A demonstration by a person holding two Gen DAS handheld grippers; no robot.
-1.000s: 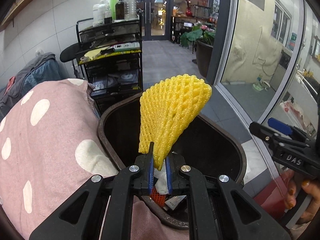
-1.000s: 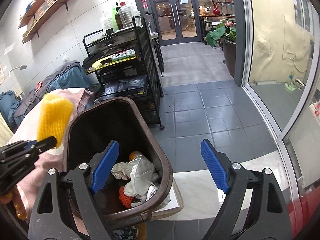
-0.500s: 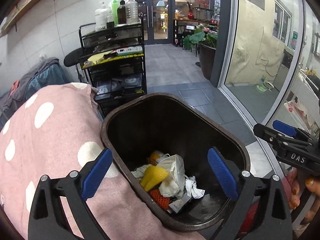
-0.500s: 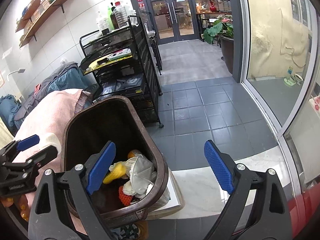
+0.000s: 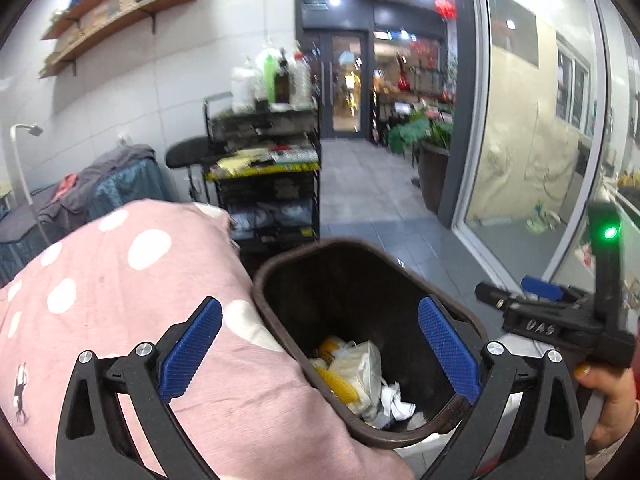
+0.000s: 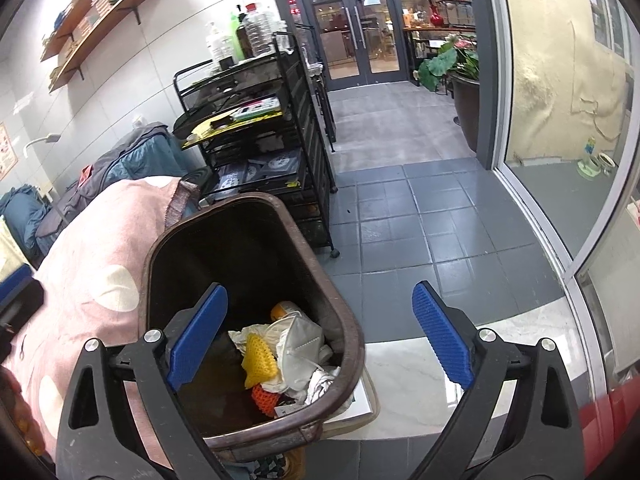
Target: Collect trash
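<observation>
Both grippers are empty, fingers spread wide. The left gripper (image 5: 318, 354) hangs over the near rim of the brown trash bin (image 6: 340, 292), one blue pad above the pink polka-dot cushion (image 5: 120, 272) and the other above the bin's right side. The right gripper (image 6: 320, 340) straddles the bin's near corner from the other side, and the person's right hand (image 5: 612, 404) shows at the edge of the left view.

The trash lies in the bottom of the bin: a yellow foam fruit net (image 6: 260, 360) on top, touching a white face mask (image 6: 300, 340), with crumpled white paper (image 6: 320, 384), an orange net scrap (image 6: 264, 396) and a yellowish round item (image 6: 282, 308) behind them. All of it looks light, soft and crushable. The foam net should spring back and catch on a pad's ridges, so a pinch on a free edge or folded corner would hold it. The mask would best be taken by its stiffer folded ridge, since loose straps may snag neighbouring scraps.

The bin's walls are tall and dark, so reaching the bottom means coming straight down. The cushion presses against the bin's left side and would crowd a low approach from there. The bin seems to stand on a pale marble-like ledge (image 6: 416, 380).

Farther off, a black wire cart (image 6: 272, 148) with bottles on top stands just behind the bin, then grey floor tiles (image 6: 420, 208), a potted plant (image 6: 460, 64) and glass doors (image 6: 360, 32).
</observation>
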